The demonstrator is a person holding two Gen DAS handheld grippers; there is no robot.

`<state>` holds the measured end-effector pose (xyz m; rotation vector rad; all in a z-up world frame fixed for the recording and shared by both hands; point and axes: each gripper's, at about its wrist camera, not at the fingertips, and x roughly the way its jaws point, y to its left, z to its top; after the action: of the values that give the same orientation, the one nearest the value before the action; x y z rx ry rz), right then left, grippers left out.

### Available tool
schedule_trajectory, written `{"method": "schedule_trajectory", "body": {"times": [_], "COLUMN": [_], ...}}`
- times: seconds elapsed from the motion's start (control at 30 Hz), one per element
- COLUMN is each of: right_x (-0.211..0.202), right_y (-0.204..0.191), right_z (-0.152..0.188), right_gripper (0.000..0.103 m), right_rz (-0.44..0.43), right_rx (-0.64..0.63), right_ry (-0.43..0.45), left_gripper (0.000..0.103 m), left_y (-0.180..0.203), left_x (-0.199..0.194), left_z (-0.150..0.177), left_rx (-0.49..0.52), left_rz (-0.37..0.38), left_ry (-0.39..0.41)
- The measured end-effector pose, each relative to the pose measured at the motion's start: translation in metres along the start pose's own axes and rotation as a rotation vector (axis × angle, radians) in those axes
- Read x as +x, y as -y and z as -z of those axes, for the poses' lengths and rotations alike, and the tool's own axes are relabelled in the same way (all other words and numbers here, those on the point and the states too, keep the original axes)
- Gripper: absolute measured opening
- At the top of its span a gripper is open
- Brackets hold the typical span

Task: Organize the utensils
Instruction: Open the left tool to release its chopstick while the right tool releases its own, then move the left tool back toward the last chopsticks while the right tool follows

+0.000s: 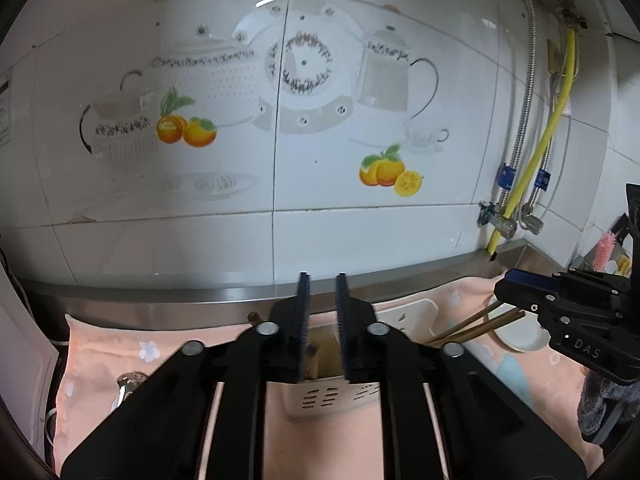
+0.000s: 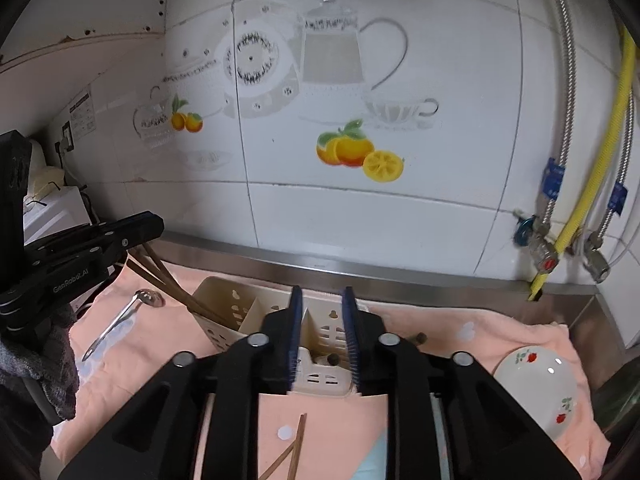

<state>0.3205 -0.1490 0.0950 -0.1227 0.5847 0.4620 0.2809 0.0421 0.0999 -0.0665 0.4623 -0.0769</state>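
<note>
A cream slotted utensil holder (image 2: 236, 312) lies on a pink towel (image 2: 328, 416); it also shows in the left wrist view (image 1: 332, 400). My left gripper (image 2: 150, 226) is shut on brown chopsticks (image 2: 168, 284) whose lower ends reach into the holder's left compartment. In the left wrist view its own fingertips (image 1: 323, 280) stand slightly apart above the holder. My right gripper (image 2: 322, 292) is open and empty over the holder; it shows in the left wrist view (image 1: 504, 280) with chopsticks (image 1: 472, 326) below it. A metal spoon (image 2: 120, 322) lies left of the holder. Two more chopsticks (image 2: 294, 452) lie on the towel.
A white bowl with red flowers (image 2: 540, 392) sits on the towel at the right. A steel counter rim (image 2: 360, 268) runs along the tiled wall. Yellow hose and valves (image 2: 560, 240) stand at the back right. A grey cloth (image 2: 52, 376) hangs at left.
</note>
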Motion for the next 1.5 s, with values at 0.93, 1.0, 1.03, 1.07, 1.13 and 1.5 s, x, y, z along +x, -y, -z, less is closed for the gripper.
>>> {"method": "schedule_trajectory", "body": {"times": [0.93,1.0,1.03,1.07,1.13,1.5], "right_x": [-0.063,-0.058,-0.056,-0.053,-0.045,-0.015], "right_y": [-0.042,-0.042,-0.042,-0.043,-0.044,-0.041], "right_z": [0.182,0.198,0.203,0.210,0.224,0.253], "right_gripper": [0.034,0.034,0.034,0.034,0.032,0.022], "right_rz": [-0.029,-0.038,-0.044,-0.051,-0.052,-0.053], "right_rx": [-0.023,0.002,0.011,0.021,0.038,0.091], "right_ry": [-0.114,-0.138,-0.148,-0.164,-0.188,-0.271], "left_gripper": [0.049,0.049,0.049,0.050,0.050,0.052], "left_y": [-0.011,-0.014,-0.015,-0.016,-0.018,-0.027], "left_x": [-0.093,-0.096,-0.097,-0.098,-0.100,-0.097], "left_z": [0.115,0.128,0.133,0.137,0.149,0.191], "left_rx": [-0.063,-0.069,-0.071,-0.075,-0.087,-0.125], "left_rz": [0.009,-0.004,-0.010,-0.013,-0.008,-0.034], "left_ry": [-0.080,-0.091,-0.096,-0.099,-0.118,-0.187]}}
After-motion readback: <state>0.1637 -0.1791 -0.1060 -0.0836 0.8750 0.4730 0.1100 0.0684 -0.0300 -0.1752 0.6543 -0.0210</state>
